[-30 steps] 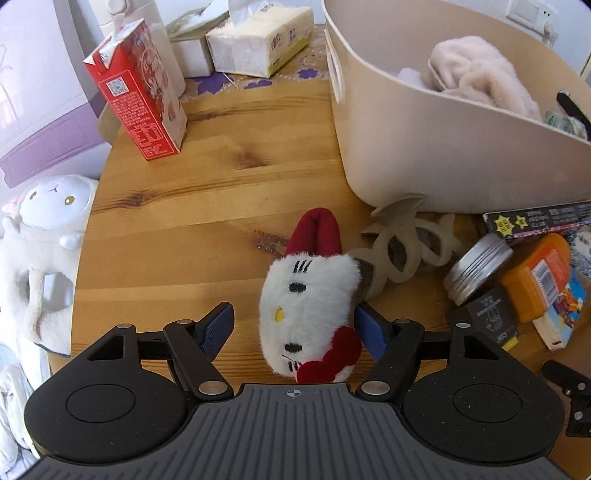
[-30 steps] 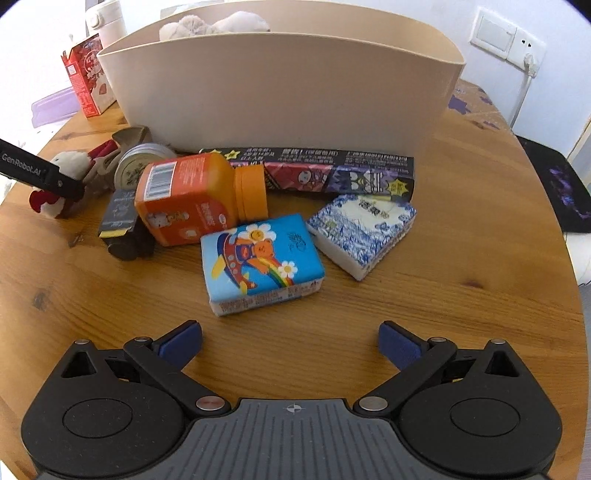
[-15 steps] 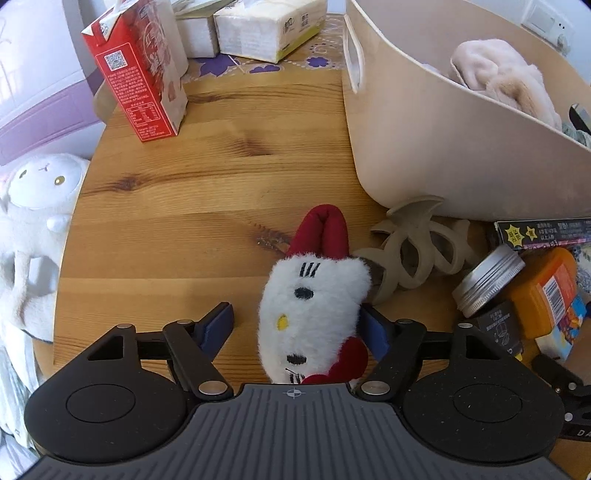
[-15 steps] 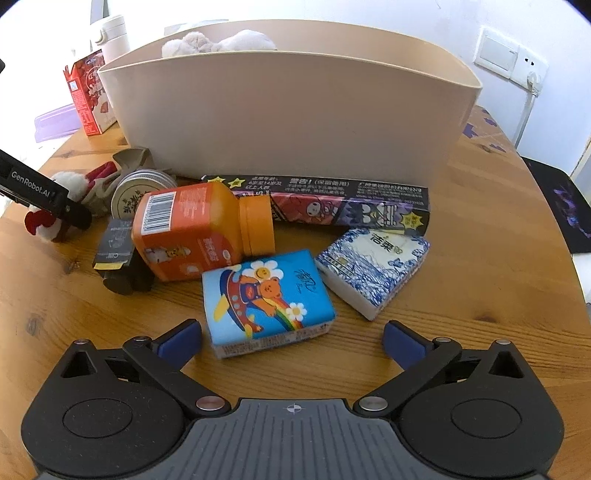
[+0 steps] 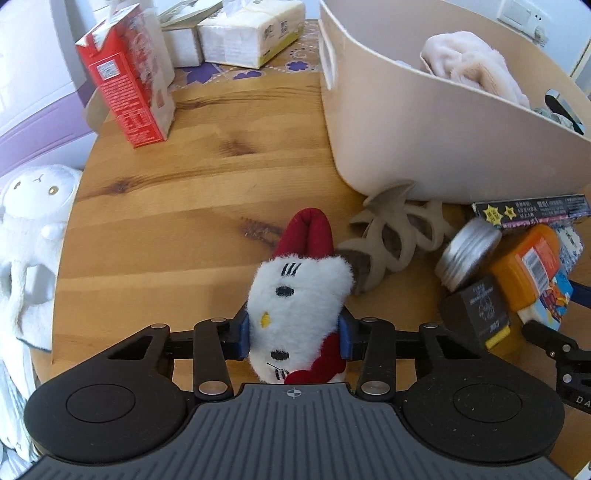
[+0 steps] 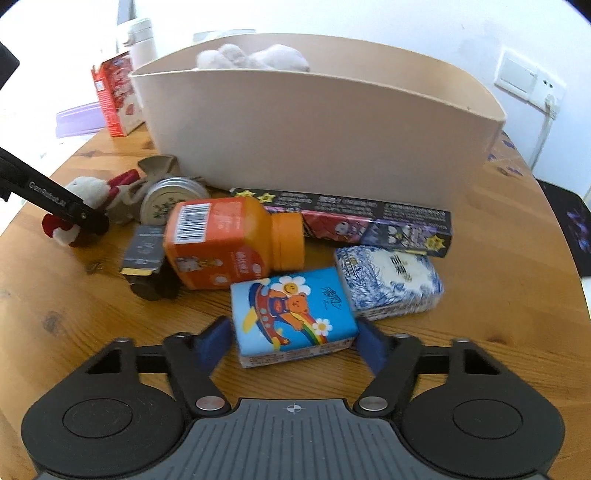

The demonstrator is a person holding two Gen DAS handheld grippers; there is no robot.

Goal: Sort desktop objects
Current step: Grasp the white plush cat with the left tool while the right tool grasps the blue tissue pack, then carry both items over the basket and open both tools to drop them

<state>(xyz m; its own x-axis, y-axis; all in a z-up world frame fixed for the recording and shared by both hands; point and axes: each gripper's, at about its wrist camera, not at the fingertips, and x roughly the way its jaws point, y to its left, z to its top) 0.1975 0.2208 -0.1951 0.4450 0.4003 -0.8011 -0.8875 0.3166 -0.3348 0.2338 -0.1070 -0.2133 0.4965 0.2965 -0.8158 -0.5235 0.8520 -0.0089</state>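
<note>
My left gripper point(image 5: 294, 334) is shut on a white Hello Kitty plush point(image 5: 297, 299) with red ears and bow, lying on the wooden table point(image 5: 184, 206); it also shows in the right wrist view point(image 6: 79, 199). My right gripper point(image 6: 291, 341) is open around a blue cartoon tissue pack point(image 6: 293, 315), its pads close on both sides without a clear squeeze. A beige storage bin point(image 6: 317, 133) holding plush items stands behind the clutter.
An orange bottle point(image 6: 229, 240), a round tin point(image 6: 171, 197), a small black box point(image 6: 142, 249), a blue-white tissue pack point(image 6: 389, 284), a long dark box point(image 6: 351, 219) and a beige hair claw point(image 5: 395, 240) lie before the bin. A red carton point(image 5: 125, 81) and white tissue packs point(image 5: 251, 33) stand far left.
My left gripper's jaws closed onto the Hello Kitty plush. My right gripper moved forward and narrowed around the blue tissue pack.
</note>
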